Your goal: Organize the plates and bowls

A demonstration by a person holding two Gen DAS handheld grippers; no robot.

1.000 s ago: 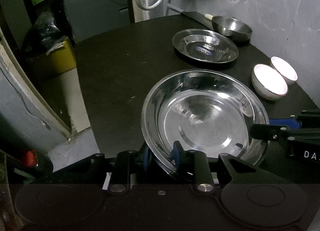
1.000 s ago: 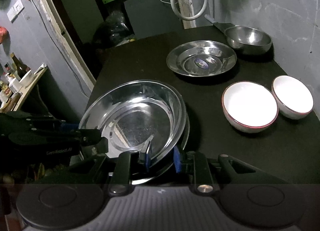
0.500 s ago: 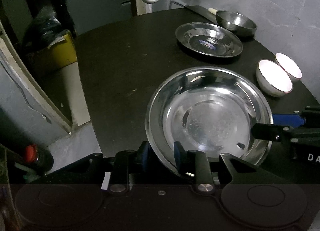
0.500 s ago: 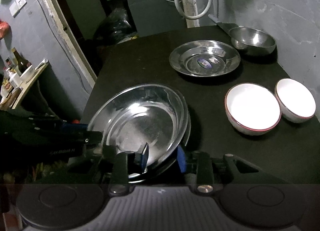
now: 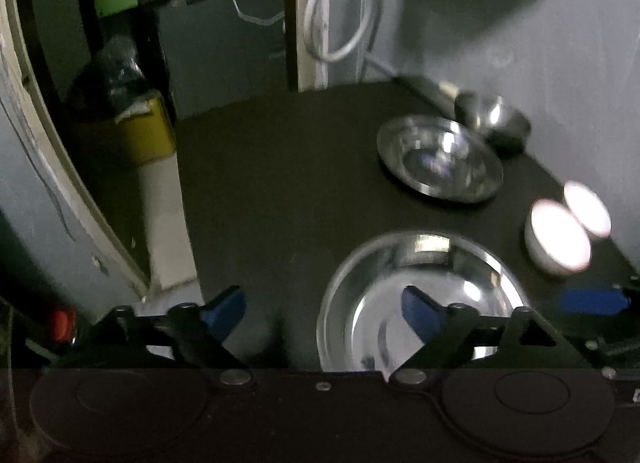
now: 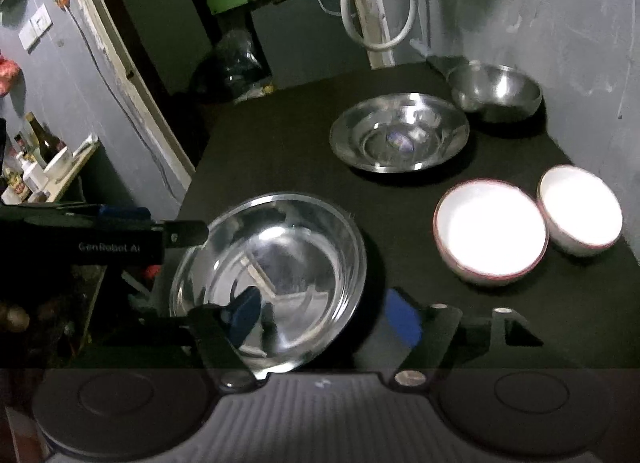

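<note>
A large steel plate (image 5: 452, 263) (image 6: 280, 247) lies on the black table (image 5: 280, 183) (image 6: 280, 151) near its front left edge. My left gripper (image 5: 320, 307) is opening; its jaws straddle the plate's left rim without pressing on it. The right gripper (image 6: 322, 315) is opening too, one pad over the plate and one outside its right rim, neither gripping. Each gripper shows in the other's view: the left gripper (image 6: 120, 223) and the right gripper (image 5: 592, 299). Further back stand a smaller steel plate (image 5: 440, 159) (image 6: 400, 133) and a steel bowl (image 5: 496, 119) (image 6: 496, 91).
Two white bowls (image 6: 490, 231) (image 6: 580, 211) sit side by side at the right, by the grey wall. The table's left edge drops to a doorway with a yellow bin (image 5: 144, 131). A white hose (image 6: 376, 3) hangs behind the table. A shelf with bottles (image 6: 40, 159) is at far left.
Both grippers have gone from shut on the large steel plate's rim to wide open. The plate now lies flat on the table, and the left gripper has drawn back from it.
</note>
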